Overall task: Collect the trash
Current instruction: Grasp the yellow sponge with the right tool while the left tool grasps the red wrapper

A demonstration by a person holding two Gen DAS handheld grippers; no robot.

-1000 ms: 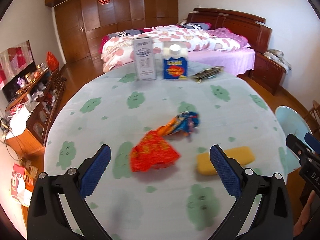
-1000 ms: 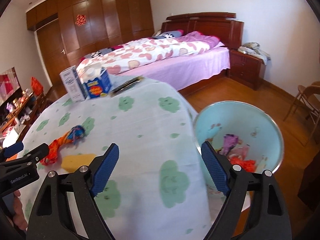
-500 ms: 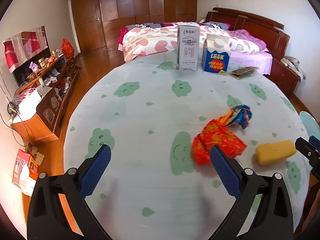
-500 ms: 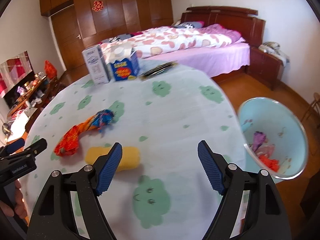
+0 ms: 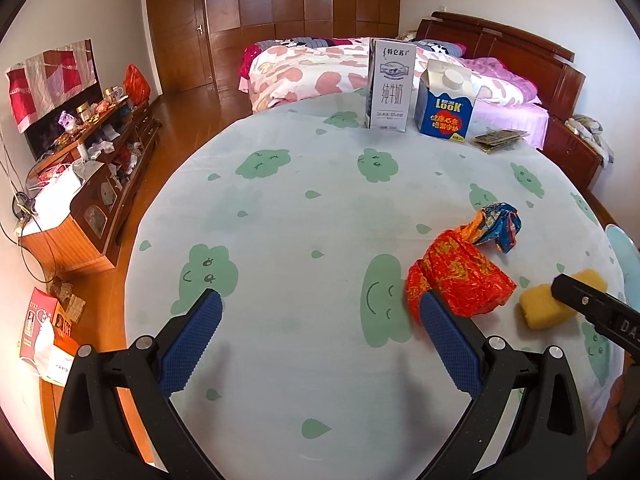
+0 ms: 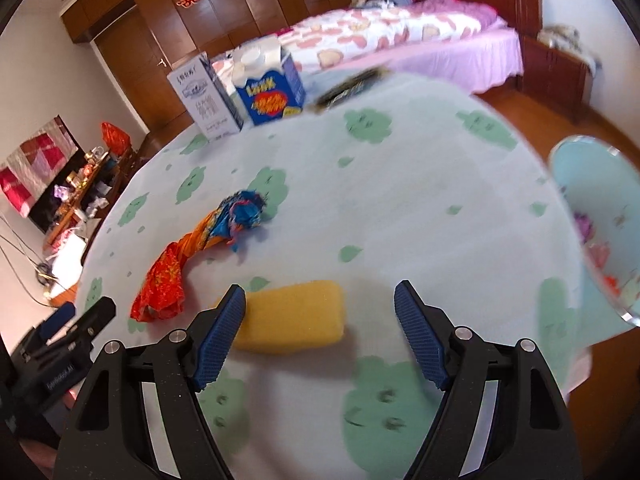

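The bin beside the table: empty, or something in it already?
Not empty. The light blue bin has purple and red scraps lying in its bottom in the right wrist view; how full it is, cannot tell, since the frame edge cuts it.

On the table (image 5: 280, 208), two cartons stand side by side at twelve o'clock: the tall carton (image 5: 390, 84) left, the short carton (image 5: 444, 106) right. A wrapper (image 5: 460, 268) lies toward four o'clock, a sponge (image 5: 546, 304) just right of it. A bin (image 6: 592, 216) sits beyond the table's three o'clock edge.
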